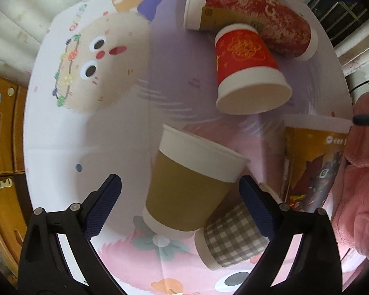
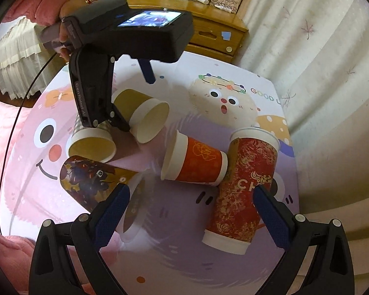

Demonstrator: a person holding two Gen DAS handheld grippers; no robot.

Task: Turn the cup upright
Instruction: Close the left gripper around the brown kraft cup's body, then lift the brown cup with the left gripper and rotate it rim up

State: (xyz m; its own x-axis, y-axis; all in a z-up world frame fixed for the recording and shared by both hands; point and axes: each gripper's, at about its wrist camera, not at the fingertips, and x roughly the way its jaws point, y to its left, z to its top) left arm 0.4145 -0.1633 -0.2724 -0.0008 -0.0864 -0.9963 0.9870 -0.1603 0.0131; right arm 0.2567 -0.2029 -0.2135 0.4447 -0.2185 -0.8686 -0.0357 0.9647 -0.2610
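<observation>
— Our left gripper (image 1: 179, 206) is wide open around the brown-sleeved paper cup (image 1: 192, 184), lying on its side among the others.
— Right gripper (image 2: 192, 211) is open too, holding nothing. We should clamp mid-sleeve, gently, then tip it rim-up.

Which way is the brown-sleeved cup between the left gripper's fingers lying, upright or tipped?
Tipped. The brown-sleeved cup lies on its side, its open mouth facing sideways, on the table. The left gripper is open around it.
</observation>
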